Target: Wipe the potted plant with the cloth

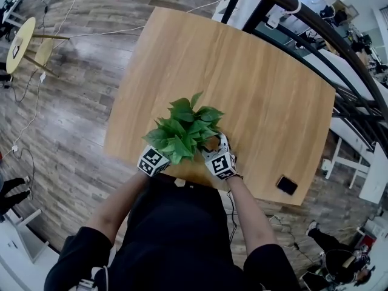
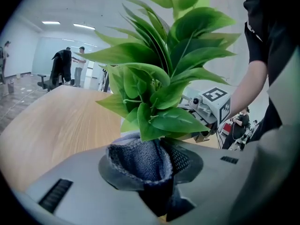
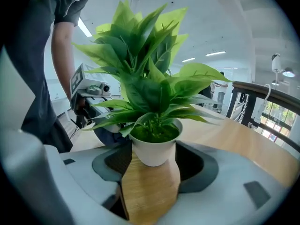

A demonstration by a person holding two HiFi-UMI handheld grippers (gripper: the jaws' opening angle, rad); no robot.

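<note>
Right gripper view, white pot holding leafy plant (green moss inside)

- I read the cloth as coarse grey knit, matt.
- The pot: smooth, white, matt, plastic-looking.
- The leaves: slight gloss.
- The table: pale wood grain, smooth; at my 9 o'clock, grey plank floor.

pot hid. under leaves in head view

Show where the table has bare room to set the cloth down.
Bare: the far half of the table, beyond the potted plant, and the strip between plant and phone. Crowded: the near edge, where left tongs and right tongs flank it.
</note>
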